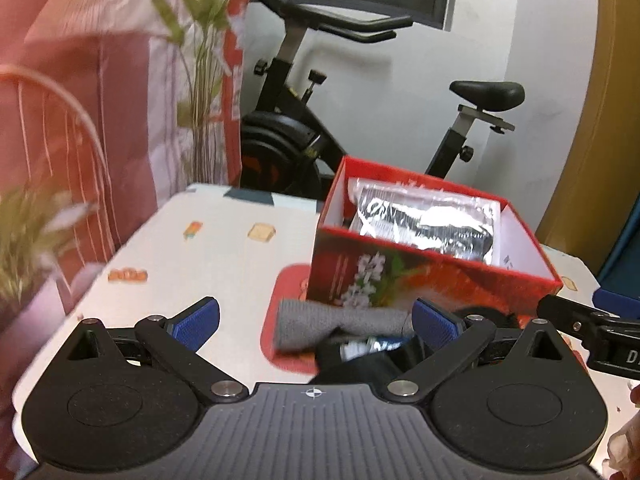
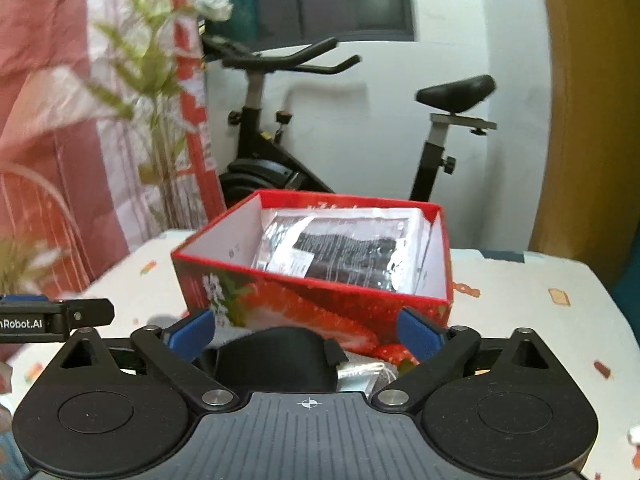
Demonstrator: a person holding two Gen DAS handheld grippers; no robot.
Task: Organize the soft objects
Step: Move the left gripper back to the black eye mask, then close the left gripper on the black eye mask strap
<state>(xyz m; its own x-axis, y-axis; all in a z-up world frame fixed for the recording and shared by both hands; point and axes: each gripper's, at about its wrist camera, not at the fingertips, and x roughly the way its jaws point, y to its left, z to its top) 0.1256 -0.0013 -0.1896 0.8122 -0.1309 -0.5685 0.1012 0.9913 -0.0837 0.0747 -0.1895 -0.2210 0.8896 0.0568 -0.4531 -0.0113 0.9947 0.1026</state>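
A red strawberry-print box [image 1: 432, 276] stands open on the table and holds a shiny plastic-wrapped dark pack [image 1: 424, 220]; the box [image 2: 320, 300] and pack [image 2: 340, 252] also show in the right wrist view. In front of the box lie a grey folded cloth [image 1: 320, 324] and a black soft item [image 1: 360, 360]. My left gripper [image 1: 316, 320] is open, its blue pads on either side of the cloths, above them. My right gripper [image 2: 306, 332] is open over a black soft item [image 2: 276, 356] and a small white tagged piece [image 2: 364, 372].
The table has a white cloth with small prints [image 1: 200, 264] and a red mat [image 1: 288, 280]. A plant [image 1: 200, 40] and pink curtain [image 1: 80, 100] stand at the left. An exercise bike [image 1: 320, 120] is behind the table. The other gripper [image 1: 592, 332] shows at the right edge.
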